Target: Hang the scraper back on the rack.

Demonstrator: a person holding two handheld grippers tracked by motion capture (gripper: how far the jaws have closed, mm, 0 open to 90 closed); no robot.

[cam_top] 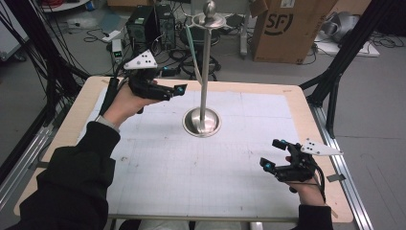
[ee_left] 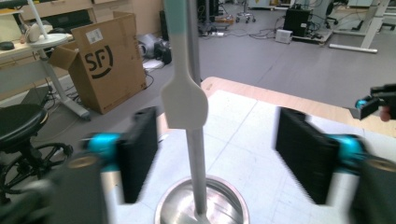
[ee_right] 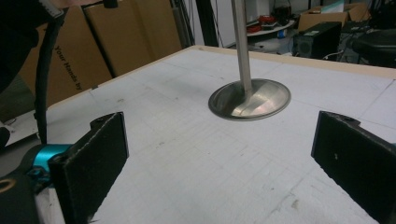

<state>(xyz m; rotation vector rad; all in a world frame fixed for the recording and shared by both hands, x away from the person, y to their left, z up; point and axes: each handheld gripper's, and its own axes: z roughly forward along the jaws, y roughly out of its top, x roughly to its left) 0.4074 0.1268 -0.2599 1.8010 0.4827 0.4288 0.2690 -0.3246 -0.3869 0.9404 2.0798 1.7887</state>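
Left gripper (cam_top: 178, 90): jaws apart, nothing pressed between them — the spatula hangs free in the gap.
Spatula (ee_left: 184, 100): white blade with a teal handle, hanging from the stand's top ring, just ahead of the left gripper.
Right gripper (cam_top: 274, 155): jaws wide apart, empty, low over the mat.
Stand (cam_top: 205, 72): metal pole on a round base — well ahead of the right gripper, beside the left.
Mat (cam_top: 191, 163): white grid under both.

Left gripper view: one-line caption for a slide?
Left gripper open, jaws either side of a white spatula hanging beside the steel stand's pole.
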